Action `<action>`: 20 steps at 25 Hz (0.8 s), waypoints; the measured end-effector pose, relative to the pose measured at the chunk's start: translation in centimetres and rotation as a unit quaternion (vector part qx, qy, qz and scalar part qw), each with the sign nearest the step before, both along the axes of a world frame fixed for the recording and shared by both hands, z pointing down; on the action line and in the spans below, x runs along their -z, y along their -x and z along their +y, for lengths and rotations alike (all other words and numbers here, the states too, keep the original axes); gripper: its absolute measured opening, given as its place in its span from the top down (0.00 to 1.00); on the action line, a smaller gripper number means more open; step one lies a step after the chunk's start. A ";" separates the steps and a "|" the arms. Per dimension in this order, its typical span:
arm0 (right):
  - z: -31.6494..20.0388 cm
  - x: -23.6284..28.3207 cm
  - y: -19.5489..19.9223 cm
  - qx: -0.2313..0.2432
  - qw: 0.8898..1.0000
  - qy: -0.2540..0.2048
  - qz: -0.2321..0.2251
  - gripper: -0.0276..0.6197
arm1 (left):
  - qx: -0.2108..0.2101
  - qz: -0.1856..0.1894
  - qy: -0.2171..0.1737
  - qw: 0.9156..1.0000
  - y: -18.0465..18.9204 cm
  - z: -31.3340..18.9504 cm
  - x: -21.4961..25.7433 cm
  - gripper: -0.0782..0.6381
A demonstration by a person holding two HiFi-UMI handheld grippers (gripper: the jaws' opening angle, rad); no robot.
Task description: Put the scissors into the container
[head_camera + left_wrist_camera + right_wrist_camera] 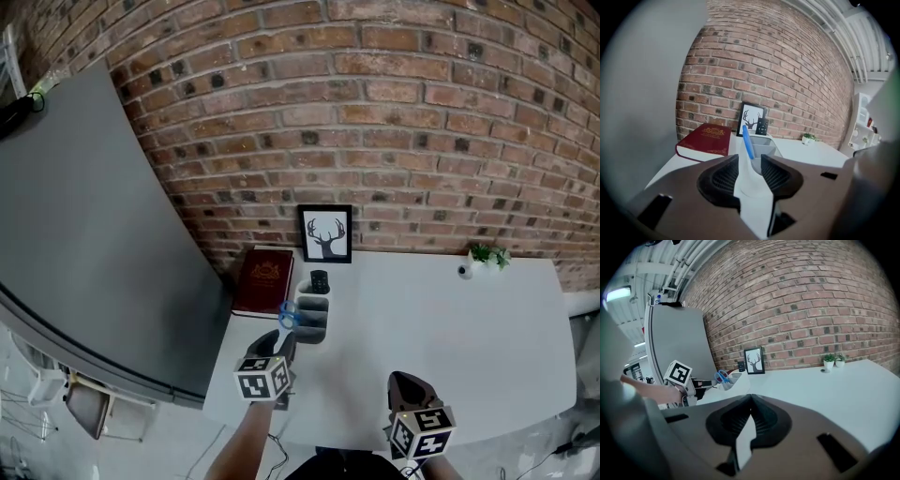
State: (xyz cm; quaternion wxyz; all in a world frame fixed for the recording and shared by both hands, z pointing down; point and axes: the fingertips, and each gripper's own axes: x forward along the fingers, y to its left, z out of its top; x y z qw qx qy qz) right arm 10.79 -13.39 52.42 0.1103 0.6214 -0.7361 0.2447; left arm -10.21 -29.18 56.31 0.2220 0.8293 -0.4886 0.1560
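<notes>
— What should the person be watching for right now?

— The white table point(450, 337) is carrying everything, and the grey plastic desk container with several compartments point(312, 321) is sitting near its left edge, just beside the near corner of the dark red hardback book point(263, 280). The left gripper point(284, 341) is hovering right at the container's near end with its fingers standing wide apart. The blue-handled scissors point(288, 315) are standing in the container, handles up, and nothing is pinching them. I'd say the drop is done, so the careful part is backing out: pulling the left gripper straight back toward the near edge, keeping both pads clear of the handle so they aren't tipping the scissors or nudging the light container.

— And the other one?

— The right gripper point(405, 382) is hanging over the near edge, well apart from all that, its fingers closed together on nothing. It's best kept idle there.

— What's the container holding?

— The scissors are leaning in the compartment nearest the person, blades down inside and hidden. The compartments behind are looking empty from the left gripper view, though I'm not seeing their bottoms. A small black object point(320, 281) is standing just beyond the container's far end; I can't tell whether it's touching.
</notes>
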 end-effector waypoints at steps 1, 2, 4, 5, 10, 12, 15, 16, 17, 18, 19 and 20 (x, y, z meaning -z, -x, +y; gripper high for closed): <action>0.0 0.0 0.1 0.001 1.000 -0.001 0.001 0.96 | 0.002 0.003 -0.001 1.000 0.1 0.5 0.0 0.69; 0.0 0.1 0.2 0.003 1.000 -0.001 0.001 0.96 | 0.003 0.004 -0.001 1.000 0.2 1.0 0.0 0.69; -0.1 0.0 0.5 0.009 1.000 -0.002 0.000 0.96 | 0.005 0.001 -0.001 1.000 0.4 1.9 0.0 0.69; -0.1 0.0 0.6 0.011 1.000 -0.002 0.000 0.96 | 0.007 -0.003 -0.002 1.000 0.5 2.5 0.0 0.69; -0.2 0.0 1.0 0.018 1.000 -0.003 -0.001 0.96 | 0.009 -0.012 -0.009 1.000 0.7 5.2 0.3 0.76; -0.2 0.1 1.1 0.020 1.000 -0.005 -0.002 0.96 | 0.006 -0.011 -0.013 1.000 0.6 6.1 0.7 0.78; -0.4 0.3 1.4 0.025 1.000 -0.009 -0.003 0.96 | 0.004 -0.004 -0.020 1.000 0.7 7.2 1.3 0.81; -0.4 0.4 1.6 0.028 1.000 -0.011 -0.003 0.96 | 0.005 -0.001 -0.022 1.000 0.8 7.5 1.5 0.82; -0.4 0.5 1.7 0.030 0.999 -0.012 -0.003 0.96 | 0.007 0.002 -0.023 1.000 0.9 7.9 1.7 0.82; -0.4 0.6 1.9 0.032 0.999 -0.013 -0.002 0.96 | 0.008 0.005 -0.023 1.000 1.1 8.2 1.8 0.83; -0.3 0.6 2.0 0.033 0.999 -0.013 -0.002 0.96 | 0.010 0.007 -0.023 1.000 1.3 8.5 1.9 0.83; -0.3 0.6 2.1 0.034 0.999 -0.014 -0.002 0.96 | 0.012 0.009 -0.024 1.000 1.5 8.9 2.0 0.83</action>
